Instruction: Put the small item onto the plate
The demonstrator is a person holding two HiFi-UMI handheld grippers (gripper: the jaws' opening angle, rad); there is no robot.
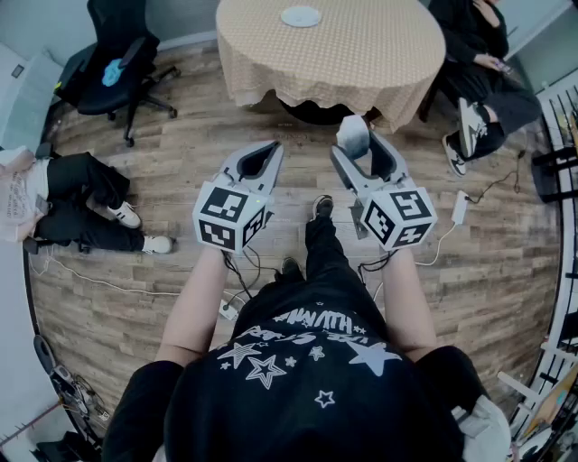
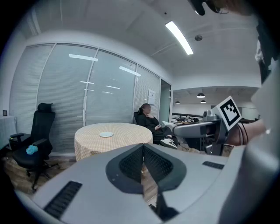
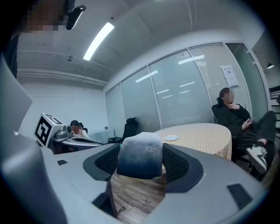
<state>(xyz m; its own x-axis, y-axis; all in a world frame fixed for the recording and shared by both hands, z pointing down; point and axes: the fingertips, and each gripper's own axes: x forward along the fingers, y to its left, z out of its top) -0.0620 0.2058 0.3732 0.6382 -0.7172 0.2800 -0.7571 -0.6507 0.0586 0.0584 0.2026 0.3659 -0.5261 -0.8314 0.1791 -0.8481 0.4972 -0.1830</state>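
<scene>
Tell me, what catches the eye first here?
Two grippers are held out over the wood floor: the right gripper clamps a rounded grey item, and the left gripper is shut and empty. Ahead stands a round table with a small plate on it.

We see the small item (image 3: pixel 140 154), a rounded lump, pale grey on top and darkening to blue-grey below, pinched between the pads of the right tongs (image 3: pixel 141 168) in mid-air. The plate (image 1: pixel 300 16), small, round and white, lies flat on the cloth-covered counter (image 1: pixel 379 54), well apart from it.
</scene>
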